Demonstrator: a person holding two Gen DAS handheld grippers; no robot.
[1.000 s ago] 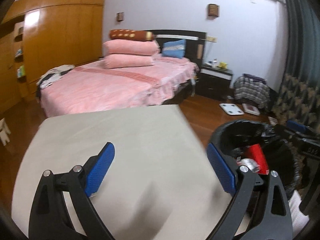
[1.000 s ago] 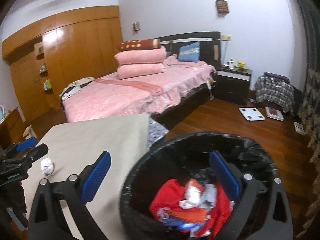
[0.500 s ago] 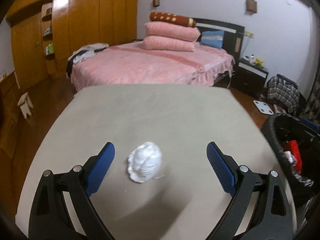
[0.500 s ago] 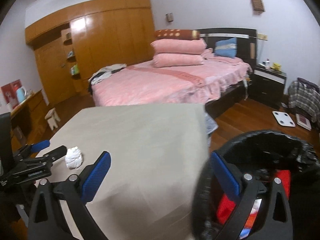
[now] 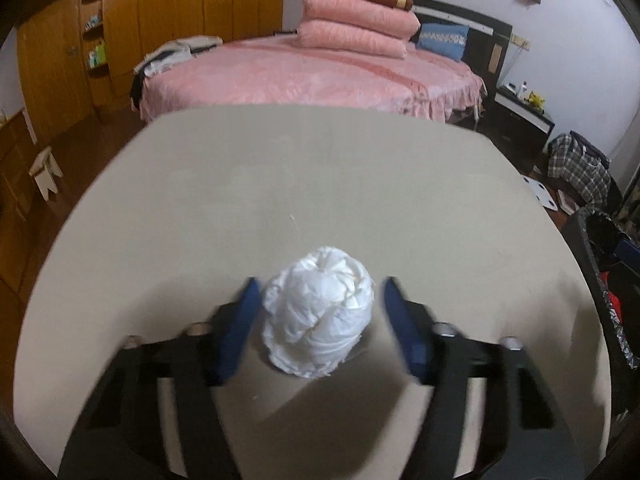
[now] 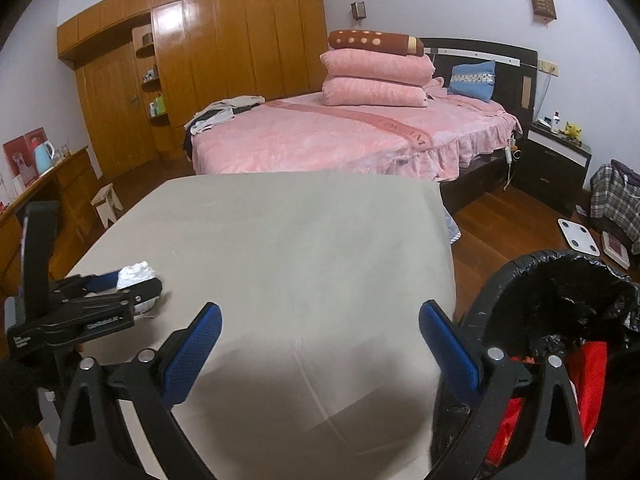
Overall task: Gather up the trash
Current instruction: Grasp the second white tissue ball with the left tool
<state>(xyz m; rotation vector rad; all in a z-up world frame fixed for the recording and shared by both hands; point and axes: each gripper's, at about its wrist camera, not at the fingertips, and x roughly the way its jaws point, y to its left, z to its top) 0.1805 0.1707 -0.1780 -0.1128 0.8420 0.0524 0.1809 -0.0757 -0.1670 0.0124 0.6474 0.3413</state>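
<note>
While the left gripper (image 5: 318,316) closes around the wad (image 5: 320,316), low in the middle of the left wrist view, its blue pads (image 5: 236,332) stand just beside the paper on either side. A sliver of gap shows at the right pad, so I judge the pinch not yet made. The wad is crumpled white paper lying on the table (image 5: 320,184), and it looks to be the only loose piece there.

From the right wrist view the same wad (image 6: 136,276) sits at the left edge of the frame, between the left gripper's (image 6: 132,282) fingers. The right gripper (image 6: 320,340) hangs over bare cloth at the bottom of the frame, jaws spread wide with nothing between them.

At the lower right stands the bin (image 6: 500,280), lined with a black bag and already holding red wrappers and other scraps; it also peeks in at the right edge of the left view (image 5: 592,240). So most of the collecting seems done. What is left, as I read it: finish the squeeze, lift the wad, carry it across to the bin and drop it in.
</note>
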